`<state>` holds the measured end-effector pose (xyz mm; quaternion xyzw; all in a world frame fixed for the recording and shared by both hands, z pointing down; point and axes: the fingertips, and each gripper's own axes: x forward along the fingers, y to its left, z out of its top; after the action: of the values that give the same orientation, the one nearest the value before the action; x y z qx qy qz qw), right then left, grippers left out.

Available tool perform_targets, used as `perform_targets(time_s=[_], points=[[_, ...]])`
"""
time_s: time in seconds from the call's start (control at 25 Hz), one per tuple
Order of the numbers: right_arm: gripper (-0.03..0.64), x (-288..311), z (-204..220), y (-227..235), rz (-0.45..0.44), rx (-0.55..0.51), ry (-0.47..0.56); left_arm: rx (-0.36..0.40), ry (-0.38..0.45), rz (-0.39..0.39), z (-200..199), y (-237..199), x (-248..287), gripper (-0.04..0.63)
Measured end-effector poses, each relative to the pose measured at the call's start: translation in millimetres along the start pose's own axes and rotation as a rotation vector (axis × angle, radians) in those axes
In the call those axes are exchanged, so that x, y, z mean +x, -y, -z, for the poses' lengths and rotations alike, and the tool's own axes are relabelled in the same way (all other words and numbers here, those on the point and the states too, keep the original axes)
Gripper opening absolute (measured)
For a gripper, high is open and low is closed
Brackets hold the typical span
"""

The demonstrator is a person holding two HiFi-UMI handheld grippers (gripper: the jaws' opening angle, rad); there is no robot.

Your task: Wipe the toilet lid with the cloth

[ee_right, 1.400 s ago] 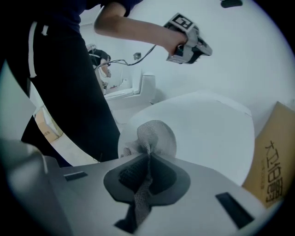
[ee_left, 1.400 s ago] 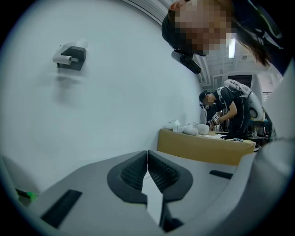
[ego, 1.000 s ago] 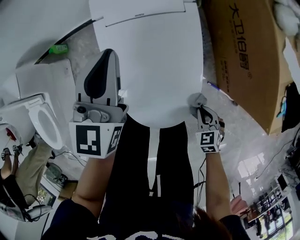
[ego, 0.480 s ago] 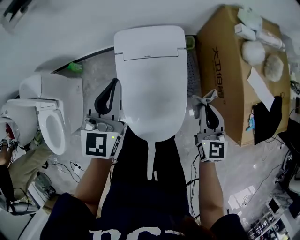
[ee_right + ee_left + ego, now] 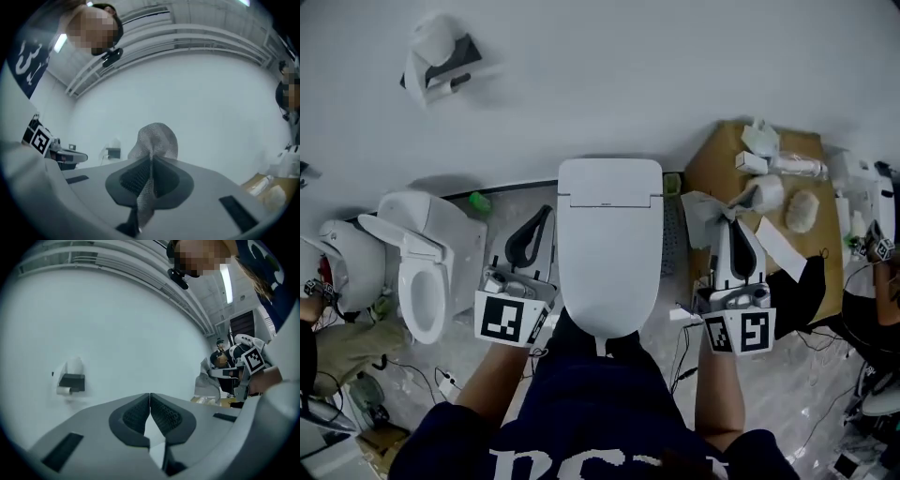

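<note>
The white toilet with its lid (image 5: 609,239) down stands in the middle of the head view, straight ahead of the person. My right gripper (image 5: 737,217) is held up to the right of the lid, apart from it, shut on a grey cloth (image 5: 705,214) whose folds bunch out past the jaw tips (image 5: 154,140). My left gripper (image 5: 540,223) is raised to the left of the lid, level with the right one, jaws shut with nothing between them (image 5: 150,399). Both gripper views look at the white wall, not at the toilet.
A second white toilet (image 5: 417,267) with its lid up stands at the left. A brown cardboard box (image 5: 769,216) bearing bottles and cloths stands at the right. A paper holder (image 5: 439,58) hangs on the wall. Cables lie on the floor near the person's feet.
The head view has pulled back and up, so the whole toilet and the wall now show. Both grippers came off the lid's front and rose beside it, the right one still holding the cloth.
</note>
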<state>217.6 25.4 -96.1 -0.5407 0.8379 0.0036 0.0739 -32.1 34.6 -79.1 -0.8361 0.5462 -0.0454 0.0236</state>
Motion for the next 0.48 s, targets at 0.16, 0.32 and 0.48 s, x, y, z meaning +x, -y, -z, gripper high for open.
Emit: perform_targets(time_s=[0.16,0.32,0.48], points=[[0.032,5.2,-50.3,-12.0,-0.026,0.032,0.038,0.011,0.048,-0.029,-45.0,-8.2,-7.3,0.021],[0.032,8.7,-82.5,-28.1,-0.068,-0.011,0.053,0.002,0.091,-0.049,-75.7,-10.4,-14.1,0.021],[0.032,9.9,-96.5,-39.9,-0.089,-0.034,0.055,-0.017,0.139,-0.066,-96.6,-11.6,-17.8,0.021]])
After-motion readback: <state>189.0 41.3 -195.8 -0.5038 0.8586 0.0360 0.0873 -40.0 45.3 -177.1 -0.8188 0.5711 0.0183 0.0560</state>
